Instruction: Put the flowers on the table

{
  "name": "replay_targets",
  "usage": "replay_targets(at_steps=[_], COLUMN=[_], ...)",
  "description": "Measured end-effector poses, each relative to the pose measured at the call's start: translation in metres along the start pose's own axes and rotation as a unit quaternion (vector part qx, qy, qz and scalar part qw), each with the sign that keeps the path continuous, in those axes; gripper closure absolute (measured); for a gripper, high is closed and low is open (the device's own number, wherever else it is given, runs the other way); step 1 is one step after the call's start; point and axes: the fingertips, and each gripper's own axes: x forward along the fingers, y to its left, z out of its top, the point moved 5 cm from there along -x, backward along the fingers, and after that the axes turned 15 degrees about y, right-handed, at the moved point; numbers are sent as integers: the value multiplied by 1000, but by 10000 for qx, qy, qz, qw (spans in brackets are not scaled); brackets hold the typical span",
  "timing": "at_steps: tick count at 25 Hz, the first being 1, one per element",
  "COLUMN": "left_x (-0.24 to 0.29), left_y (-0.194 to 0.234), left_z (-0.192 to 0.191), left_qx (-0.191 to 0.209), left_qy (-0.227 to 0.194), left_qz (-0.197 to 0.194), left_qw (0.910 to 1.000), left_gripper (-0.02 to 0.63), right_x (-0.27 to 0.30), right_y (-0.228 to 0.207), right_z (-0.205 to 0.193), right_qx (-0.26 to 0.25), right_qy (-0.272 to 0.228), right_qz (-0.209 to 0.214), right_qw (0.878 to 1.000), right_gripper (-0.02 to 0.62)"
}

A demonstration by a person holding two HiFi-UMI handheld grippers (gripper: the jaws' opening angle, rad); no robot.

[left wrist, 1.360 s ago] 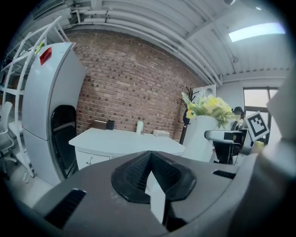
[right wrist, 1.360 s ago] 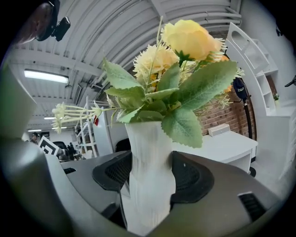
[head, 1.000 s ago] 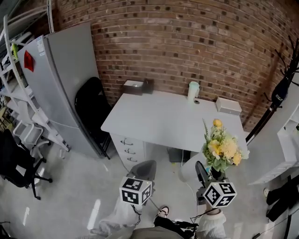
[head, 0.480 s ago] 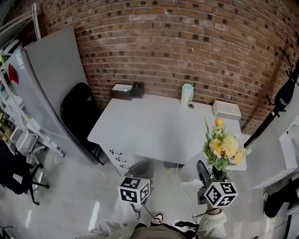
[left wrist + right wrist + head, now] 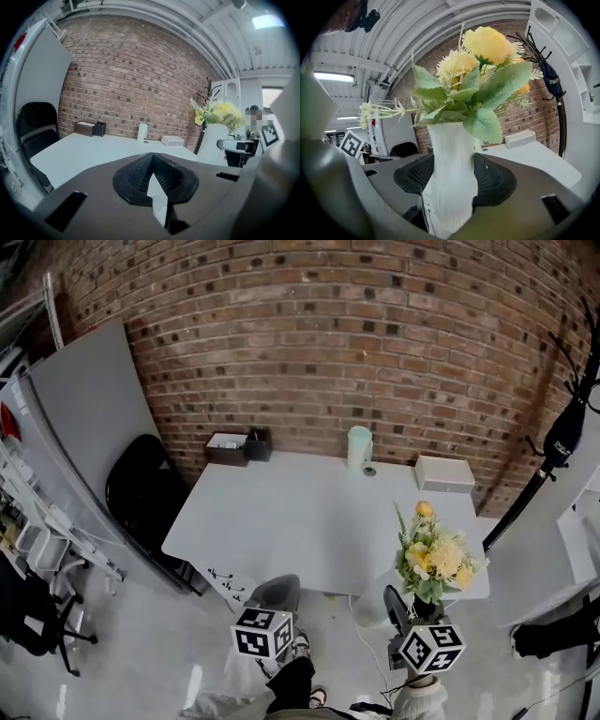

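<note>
— Brick wall point(image 5: 375, 352) behind; where are the flowers point(image 5: 433, 554)?
— In their white vase point(image 5: 449, 154), pinched by the right gripper point(image 5: 450, 187), in the air at the near right corner of the table point(image 5: 281, 521). The left gripper point(image 5: 156, 187) is pressed together, empty.

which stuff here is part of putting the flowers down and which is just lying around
In the job: flowers, white vase, right claw shut on it, table.
Just lying about: white box, pale cup, brown box, black pot, black chair, left claw (shut, empty).
</note>
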Motion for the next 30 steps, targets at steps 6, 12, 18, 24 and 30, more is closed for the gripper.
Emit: replay_targets(at_steps=[6,12,18,24,30], left_x=[47,93,139,181,216], left_y=[9,33,70,119,164], left_z=[31,70,116,158,181], left_qx=[47,-33,-159,-389,-392], left_qy=[-123,-195,-248,-393,-253], left_qz=[-200,-333,-437,-510,-409], left_qw=[9997,9993,9986,9972,9981], left_gripper=[600,600,600,600,600], right_x=[19,61,116,168,226], right_y=[-25,-39,-48,-61,-50], right_z=[14,53,97,143,171], right_qx=[-51,-254,-210,-286,-392], right_qy=[-18,-39,-107,-158,-241], right_qz=[-239,-375,-455,-710,-595], right_qw=[9997,9990,9987,9969,9972], right_gripper=[340,340,339,339,340])
